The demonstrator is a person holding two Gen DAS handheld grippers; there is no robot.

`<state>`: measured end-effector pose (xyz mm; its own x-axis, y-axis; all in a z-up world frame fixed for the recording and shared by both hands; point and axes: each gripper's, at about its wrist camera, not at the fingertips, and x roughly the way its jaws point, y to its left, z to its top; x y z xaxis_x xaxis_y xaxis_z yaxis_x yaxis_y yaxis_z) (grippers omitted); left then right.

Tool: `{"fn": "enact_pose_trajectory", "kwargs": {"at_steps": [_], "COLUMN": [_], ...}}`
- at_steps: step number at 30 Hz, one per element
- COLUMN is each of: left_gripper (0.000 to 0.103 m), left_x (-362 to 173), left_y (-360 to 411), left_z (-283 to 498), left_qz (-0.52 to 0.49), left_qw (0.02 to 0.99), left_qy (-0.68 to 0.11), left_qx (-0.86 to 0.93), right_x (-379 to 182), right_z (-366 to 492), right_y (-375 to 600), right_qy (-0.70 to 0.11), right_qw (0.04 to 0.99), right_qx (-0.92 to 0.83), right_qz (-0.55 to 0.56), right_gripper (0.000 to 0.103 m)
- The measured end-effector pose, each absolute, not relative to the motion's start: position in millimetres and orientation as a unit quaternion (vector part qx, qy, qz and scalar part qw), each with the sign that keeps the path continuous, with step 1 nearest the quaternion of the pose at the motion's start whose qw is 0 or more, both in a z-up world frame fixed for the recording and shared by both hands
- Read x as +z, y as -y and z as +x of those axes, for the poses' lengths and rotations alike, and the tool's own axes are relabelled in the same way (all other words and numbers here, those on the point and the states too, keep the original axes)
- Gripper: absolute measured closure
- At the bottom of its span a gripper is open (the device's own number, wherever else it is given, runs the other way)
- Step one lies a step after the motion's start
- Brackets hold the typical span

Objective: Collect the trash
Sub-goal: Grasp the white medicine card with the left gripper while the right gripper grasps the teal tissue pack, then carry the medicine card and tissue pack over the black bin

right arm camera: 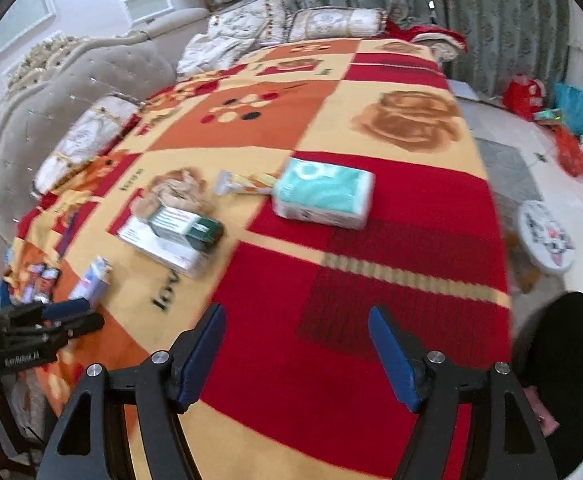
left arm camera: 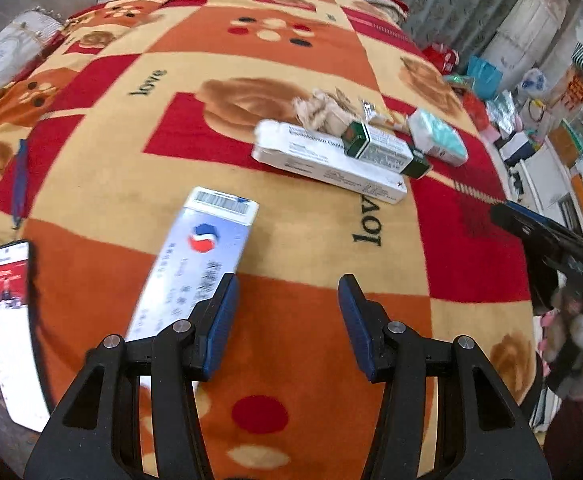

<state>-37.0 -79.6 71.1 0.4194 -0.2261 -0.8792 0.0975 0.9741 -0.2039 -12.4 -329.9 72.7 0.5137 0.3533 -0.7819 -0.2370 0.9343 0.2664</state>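
Note:
Trash lies on a patterned blanket [left arm camera: 311, 216]. A long silver-white carton [left arm camera: 195, 264] lies just ahead of my open left gripper [left arm camera: 287, 292], its near end beside and under the left finger. Farther off are a long white box [left arm camera: 323, 164] with a green-and-white box [left arm camera: 383, 148] on it, crumpled beige paper [left arm camera: 323, 108], a small wrapper [left arm camera: 371, 112] and a teal tissue pack [left arm camera: 439, 136]. My right gripper [right arm camera: 295, 324] is open and empty over the red patch, with the tissue pack [right arm camera: 323, 192], the stacked boxes [right arm camera: 171, 236] and the crumpled paper [right arm camera: 179, 192] ahead.
Two phones [left arm camera: 7, 320] lie at the blanket's left edge. Pillows [right arm camera: 331, 20] and a padded headboard [right arm camera: 71, 88] lie beyond. The bed's right edge drops to a floor with bags [right arm camera: 531, 96] and a round stool [right arm camera: 547, 240]. The left gripper shows in the right wrist view [right arm camera: 63, 316].

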Motion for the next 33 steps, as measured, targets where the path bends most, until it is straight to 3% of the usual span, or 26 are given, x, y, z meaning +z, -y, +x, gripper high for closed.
{"fn": "enact_pose_trajectory", "kwargs": {"at_steps": [6, 8, 16, 19, 27, 28, 29, 33], "left_gripper": [0.051, 0.046, 0.046, 0.046, 0.046, 0.046, 0.046, 0.046], "left_x": [89, 91, 65, 57, 42, 40, 39, 40], "left_y": [68, 65, 50, 50, 56, 56, 57, 57], "left_z": [-46, -43, -21, -18, -5, -3, -2, -3], "left_qz": [-0.054, -0.032, -0.017, -0.007, -0.006, -0.007, -0.007, -0.016], "left_qw": [0.852, 0.863, 0.861, 0.86, 0.852, 0.85, 0.848, 0.846], "left_qy": [-0.511, -0.498, -0.507, -0.509, -0.523, -0.526, -0.529, -0.53], "left_qx": [-0.1, -0.081, -0.028, -0.02, -0.034, -0.035, -0.036, -0.049], "right_x": [68, 68, 61, 55, 36, 37, 38, 48], "right_z": [21, 31, 78, 95, 113, 111, 109, 92], "right_y": [329, 332, 339, 330, 325, 327, 328, 335], "right_qy": [-0.469, -0.47, -0.476, -0.485, -0.498, -0.493, -0.489, -0.474], "right_qw": [0.864, 0.866, 0.864, 0.861, 0.857, 0.86, 0.862, 0.87], "right_qx": [0.171, 0.16, 0.127, 0.123, 0.107, 0.108, 0.109, 0.119], "right_qz": [0.067, 0.067, 0.1, 0.091, 0.077, 0.078, 0.078, 0.069], "right_gripper": [0.031, 0.027, 0.011, 0.01, 0.01, 0.015, 0.026, 0.028]}}
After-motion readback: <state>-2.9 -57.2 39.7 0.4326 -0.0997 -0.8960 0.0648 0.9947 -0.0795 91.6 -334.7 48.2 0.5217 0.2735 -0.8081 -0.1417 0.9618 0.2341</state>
